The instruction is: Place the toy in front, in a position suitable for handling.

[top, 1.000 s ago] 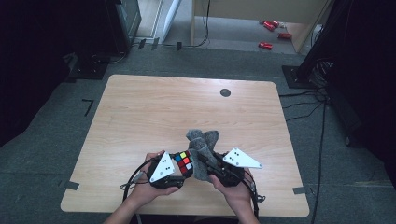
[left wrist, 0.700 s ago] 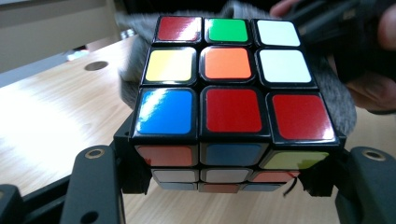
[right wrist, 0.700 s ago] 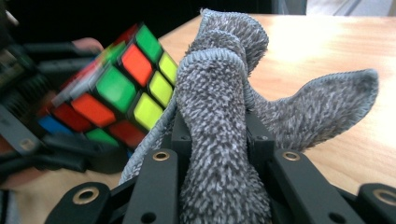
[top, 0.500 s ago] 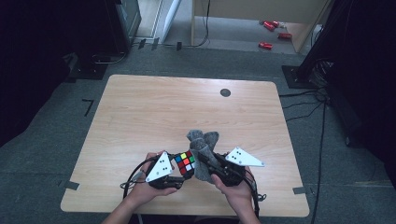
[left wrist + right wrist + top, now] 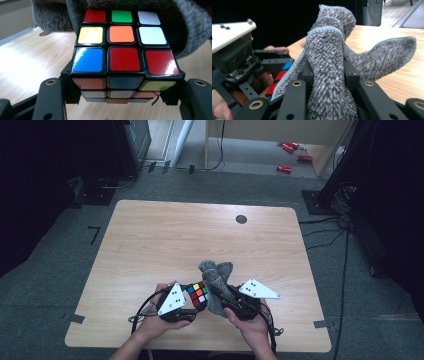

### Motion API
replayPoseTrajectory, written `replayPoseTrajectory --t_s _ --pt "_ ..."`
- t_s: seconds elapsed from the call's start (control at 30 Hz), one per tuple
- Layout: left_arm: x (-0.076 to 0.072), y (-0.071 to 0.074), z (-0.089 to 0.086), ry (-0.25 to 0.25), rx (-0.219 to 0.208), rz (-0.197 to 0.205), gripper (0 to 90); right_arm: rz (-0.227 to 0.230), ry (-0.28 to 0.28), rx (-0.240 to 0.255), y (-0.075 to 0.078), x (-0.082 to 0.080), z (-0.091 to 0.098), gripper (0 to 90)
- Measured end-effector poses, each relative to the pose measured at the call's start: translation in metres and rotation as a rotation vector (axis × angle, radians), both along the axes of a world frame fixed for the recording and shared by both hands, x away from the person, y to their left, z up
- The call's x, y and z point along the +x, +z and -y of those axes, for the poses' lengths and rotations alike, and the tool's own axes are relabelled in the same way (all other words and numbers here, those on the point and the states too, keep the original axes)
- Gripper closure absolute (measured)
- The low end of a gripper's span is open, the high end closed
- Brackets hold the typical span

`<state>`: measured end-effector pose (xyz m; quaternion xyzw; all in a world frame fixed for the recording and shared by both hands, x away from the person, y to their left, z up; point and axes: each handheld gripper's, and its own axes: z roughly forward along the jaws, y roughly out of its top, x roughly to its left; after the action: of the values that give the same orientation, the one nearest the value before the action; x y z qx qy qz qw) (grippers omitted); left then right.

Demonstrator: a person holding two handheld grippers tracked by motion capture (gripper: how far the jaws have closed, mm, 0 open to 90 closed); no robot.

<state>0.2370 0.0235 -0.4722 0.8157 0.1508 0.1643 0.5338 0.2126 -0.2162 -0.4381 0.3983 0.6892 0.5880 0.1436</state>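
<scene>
Your far table [image 5: 165, 235] lies open; cube [image 5: 198, 295] and cloth [image 5: 216, 279] crowd the near edge between your grippers

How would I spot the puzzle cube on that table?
Look at the near edge of the wooden table, where two hands meet. The cube sits clamped in the left hand-held gripper, touching a grey cloth; its bright multicoloured squares stand out.

Multicoloured puzzle cube [image 5: 123, 47], grey fuzzy cloth [image 5: 329, 75], pale woodgrain table [image 5: 165, 235].

No legible text, label, brand or number appears on any surface inspected. The cube [image 5: 124, 47] carries plain coloured stickers without print. The counter [image 5: 165, 235] bears no markings.
</scene>
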Motion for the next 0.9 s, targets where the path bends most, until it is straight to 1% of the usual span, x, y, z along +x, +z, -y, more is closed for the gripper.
replayPoseTrajectory --t_s 0.03,0.13,0.17,0.2,0.23,0.27,0.3,0.37,0.4,0.43,0.5,0.53,0.57,0.6,0.7,0.73,0.77,0.83,0.87,0.9 --pt "0.0 0.001 -0.001 0.001 -0.006 -0.002 34.3 0.004 -0.006 -0.007 -0.001 0.0 -0.001 70.7" --pt "0.001 0.005 -0.005 0.001 -0.038 -0.015 34.3 -0.06 -0.02 -0.013 -0.014 0.006 0.001 71.0" --pt "0.001 0.005 -0.006 0.003 -0.042 -0.019 34.3 -0.081 -0.024 -0.025 -0.018 0.007 0.001 71.0" --pt "0.002 0.005 -0.007 0.005 -0.043 -0.019 34.3 -0.095 -0.025 -0.034 -0.02 0.008 0.001 70.9" --pt "0.002 0.005 -0.007 0.005 -0.046 -0.024 34.3 -0.097 -0.023 -0.037 -0.021 0.009 0.002 70.9" --pt "0.003 0.004 -0.007 0.002 -0.047 -0.029 34.3 -0.093 -0.019 -0.031 -0.019 0.009 0.002 70.7" --pt "0.003 0.003 -0.006 -0.002 -0.038 -0.03 34.3 -0.08 -0.014 -0.017 -0.015 0.008 0.003 70.5" --pt "0.001 0.001 -0.003 -0.013 -0.012 -0.02 34.3 -0.052 -0.006 0.018 -0.008 0.005 0.003 70.3" --pt "0.0 0.001 -0.001 -0.018 -0.006 -0.017 34.3 -0.034 -0.006 0.037 -0.004 0.002 0.003 70.2" --pt "-0.002 0.001 0.0 -0.023 -0.009 -0.014 34.3 -0.023 -0.008 0.043 -0.002 0.001 0.002 70.3" --pt "-0.003 0.002 0.001 -0.018 -0.017 -0.004 34.3 -0.008 -0.022 0.037 -0.002 -0.001 0.001 70.4" --pt "-0.003 0.004 0.0 -0.02 -0.025 -0.001 34.3 -0.008 -0.038 0.03 -0.004 -0.001 0.0 70.6" --pt "-0.003 0.005 -0.002 -0.019 -0.042 0.0 34.3 -0.003 -0.054 0.004 -0.007 0.0 0.0 70.7" --pt "-0.003 0.006 -0.003 -0.018 -0.052 -0.001 34.3 -0.008 -0.066 -0.02 -0.012 0.001 -0.002 70.9" --pt "-0.001 0.006 -0.005 -0.018 -0.048 -0.005 34.3 -0.036 -0.08 -0.051 -0.021 0.004 -0.004 71.0" --pt "-0.001 0.005 -0.005 -0.019 -0.05 -0.012 34.3 -0.046 -0.079 -0.05 -0.022 0.005 -0.004 71.0" --pt "0.0 0.004 -0.004 -0.019 -0.041 -0.017 34.3 -0.047 -0.079 -0.048 -0.021 0.005 -0.004 70.9" --pt "0.0 0.001 -0.001 -0.017 -0.002 -0.013 34.3 -0.03 -0.077 -0.023 -0.015 0.003 -0.002 70.6" --pt "-0.001 0.0 0.001 -0.02 0.012 -0.009 34.3 -0.016 -0.074 -0.007 -0.011 0.001 -0.002 70.6" --pt "-0.002 -0.001 0.002 -0.023 0.015 -0.008 34.3 0.0 -0.073 0.0 -0.007 -0.001 -0.003 70.5"
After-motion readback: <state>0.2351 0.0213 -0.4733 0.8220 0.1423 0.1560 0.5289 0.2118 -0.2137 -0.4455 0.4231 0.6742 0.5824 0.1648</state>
